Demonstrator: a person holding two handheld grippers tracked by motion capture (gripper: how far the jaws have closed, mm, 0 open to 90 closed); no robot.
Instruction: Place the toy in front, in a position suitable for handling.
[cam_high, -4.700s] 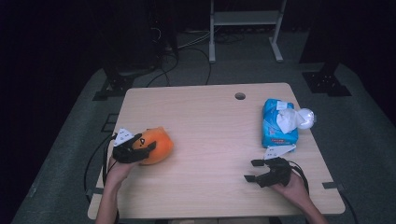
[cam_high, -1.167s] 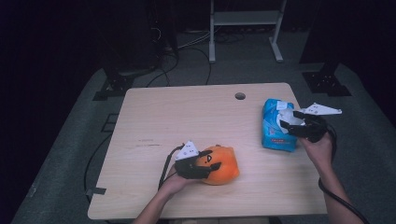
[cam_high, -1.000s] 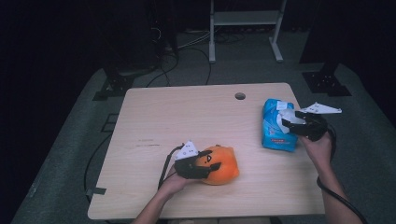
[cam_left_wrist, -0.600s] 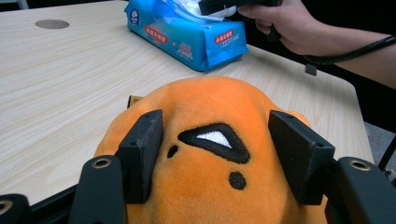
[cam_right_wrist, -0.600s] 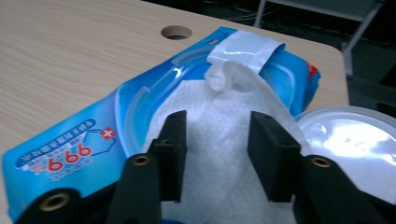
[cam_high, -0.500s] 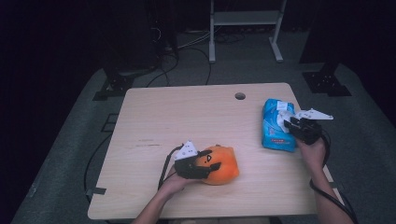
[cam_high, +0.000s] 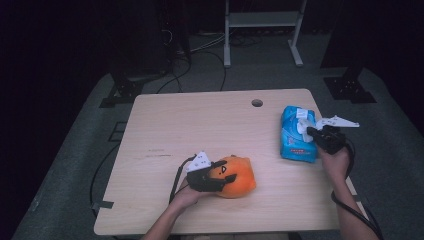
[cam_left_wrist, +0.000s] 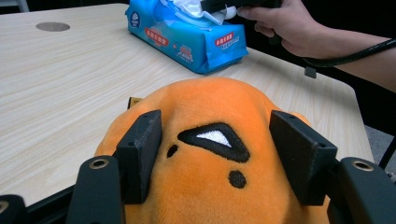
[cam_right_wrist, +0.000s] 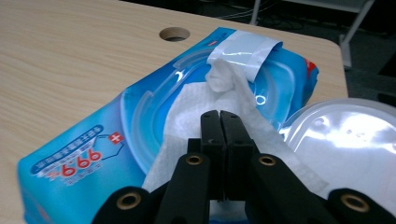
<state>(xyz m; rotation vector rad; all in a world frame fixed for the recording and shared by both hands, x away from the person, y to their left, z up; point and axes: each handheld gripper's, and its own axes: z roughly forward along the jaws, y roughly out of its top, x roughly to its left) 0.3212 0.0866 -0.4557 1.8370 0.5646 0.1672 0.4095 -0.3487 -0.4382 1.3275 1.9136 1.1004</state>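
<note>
- 2 grippers are at work on the wooden table (cam_high: 200, 120), 1 in each of the person's hands.
- Left gripper (cam_high: 212, 178) sits near the front edge of the table in the high view, its jaws partly open and pressed against both sides of the orange plush toy (cam_high: 234, 176).
- In the left gripper view the 2 black pads (cam_left_wrist: 140, 154) bear on the plush toy (cam_left_wrist: 210, 186) from left and right, with its stitched black triangle and 2 dots between them.
- The toy lies on the tabletop, well apart from the blue wipes pack (cam_high: 296, 134), which lies flat near the table's right edge, below and to the right of the round cable hole (cam_high: 257, 103).
- Right gripper (cam_high: 314, 133) is at the top of that pack, held in the right hand (cam_high: 335, 157) at the table's right side.
- Its jaws have just been closing and now stand together, pads meeting, in the right gripper view (cam_right_wrist: 219, 122).
- A white wipe (cam_right_wrist: 219, 98) sticks up out of the pack's opening (cam_right_wrist: 154, 126), and the closed jaws lie right over it; whether a fold is actually pinched between the pads I cannot tell.
- The pack's clear lid (cam_right_wrist: 345, 140) is flipped open to the right of the jaws, and a white sticker flap (cam_right_wrist: 243, 49) is folded back at the far end of the opening.
</note>
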